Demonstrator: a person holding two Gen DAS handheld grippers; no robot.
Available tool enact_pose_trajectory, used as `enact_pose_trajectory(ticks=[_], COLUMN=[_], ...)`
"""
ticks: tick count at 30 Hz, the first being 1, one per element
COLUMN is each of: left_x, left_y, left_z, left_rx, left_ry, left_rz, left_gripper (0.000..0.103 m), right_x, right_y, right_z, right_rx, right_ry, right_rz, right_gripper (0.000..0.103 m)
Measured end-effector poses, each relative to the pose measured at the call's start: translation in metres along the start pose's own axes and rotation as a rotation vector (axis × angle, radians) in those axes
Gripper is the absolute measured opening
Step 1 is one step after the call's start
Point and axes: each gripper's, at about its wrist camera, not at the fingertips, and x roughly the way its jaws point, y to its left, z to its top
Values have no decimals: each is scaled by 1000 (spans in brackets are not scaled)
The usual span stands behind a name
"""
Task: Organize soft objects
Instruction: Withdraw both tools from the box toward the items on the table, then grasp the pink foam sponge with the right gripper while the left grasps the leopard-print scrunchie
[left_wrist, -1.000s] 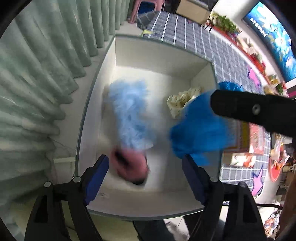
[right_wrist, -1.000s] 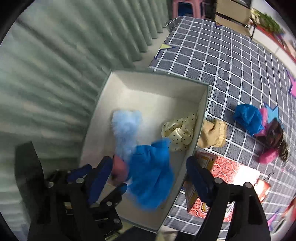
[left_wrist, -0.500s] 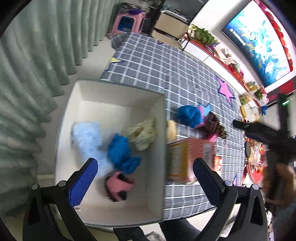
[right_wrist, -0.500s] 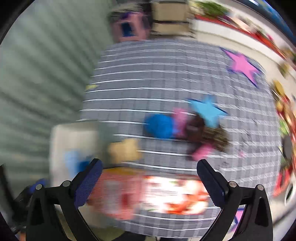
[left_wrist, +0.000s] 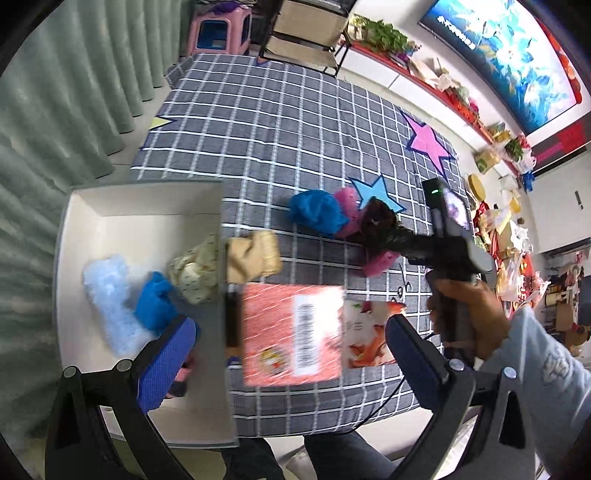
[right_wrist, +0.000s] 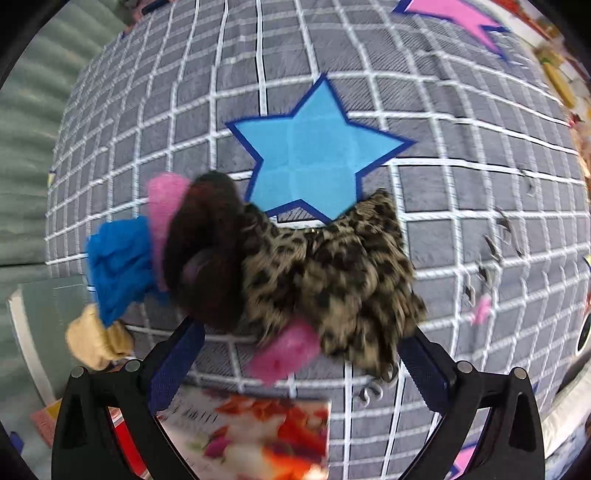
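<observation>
A white box (left_wrist: 66, 236) at the table's left end holds a light blue fluffy piece (left_wrist: 107, 291), a blue cloth (left_wrist: 155, 302), a cream dotted piece (left_wrist: 192, 273) and a pink item (left_wrist: 181, 376). A tan piece (left_wrist: 253, 254) hangs over the box's right wall. My left gripper (left_wrist: 291, 354) is open and empty, above the box's right wall and a red package (left_wrist: 291, 332). My right gripper (right_wrist: 299, 363) is open just above a pile: a leopard-print piece (right_wrist: 328, 273), a dark brown fluffy piece (right_wrist: 210, 251), pink pieces (right_wrist: 166, 206) and a blue cloth (right_wrist: 118, 266). Nothing is between its pads.
A grey checked tablecloth (left_wrist: 280, 122) with a blue star (right_wrist: 314, 151) and a pink star (left_wrist: 428, 142) covers the table. A hand (left_wrist: 461, 314) holds the right gripper. Green curtains (left_wrist: 55, 92) hang on the left. A pink stool (left_wrist: 218, 33) and a shelf stand beyond the table.
Both grippers have left the box and widened. The left one drew back towards the box's right wall. The right one swung across to the pile by the blue star and dropped close over it.
</observation>
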Motion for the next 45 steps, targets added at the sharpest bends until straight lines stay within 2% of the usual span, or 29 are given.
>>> enact_pose_trajectory(ticks=[3, 6, 9, 11, 14, 16, 19, 24, 27, 29, 31, 34, 38, 41, 43, 44, 45], left_x=[13, 35, 57, 76, 98, 104, 111, 114, 119, 124, 130, 144, 174, 215, 240, 250, 257], left_y=[-25, -53, -77, -98, -123, -132, -139, -140, -140, -146, -157, -188, -237, -262, -267, -267, -266], left_z=[15, 34, 46, 55, 62, 63, 64, 64, 62, 60, 58, 56, 57, 55, 54, 53, 53], left_rx=[14, 36, 52, 79, 146, 153, 157, 131, 109, 118, 149, 253, 428, 523, 550, 552, 548], left_ry=[15, 37, 69, 86, 104, 110, 124, 133, 155, 168, 180, 186, 169, 199, 231, 245, 254], left_rz=[1, 9, 7, 18, 62, 67, 95, 128, 132, 129, 123, 111, 111, 167, 221, 250, 270], left_gripper=[103, 103, 103, 103, 103, 103, 103, 103, 103, 103, 103, 103, 103, 103, 103, 103, 103], right_x=[5, -4, -7, -12, -23, -32, -36, -13, 1, 2, -5, -10, -15, -16, -16, -18, -19], right_y=[-29, -85, -155, -189, -208, -198, -153, -76, -58, -70, -95, -136, -205, -244, -258, -266, -274], right_z=[-4, -20, -40, -53, -63, -61, -47, -21, -16, -17, -14, -15, -39, -65, -80, -84, -92], right_rx=[15, 115, 223, 285, 319, 258, 75, -169, -235, -199, -139, -44, 124, 216, 248, 257, 268], right_ry=[8, -10, 19, 17, -19, -51, -81, -85, -107, -116, -138, -122, -99, -79, -75, -74, -77], right_rz=[-107, -125, -195, -184, -96, -16, 14, -15, -83, -77, -54, -41, -64, -50, -3, 9, 17], right_gripper=[103, 103, 103, 103, 103, 103, 103, 103, 103, 77, 44, 44, 44, 44, 45, 48, 69])
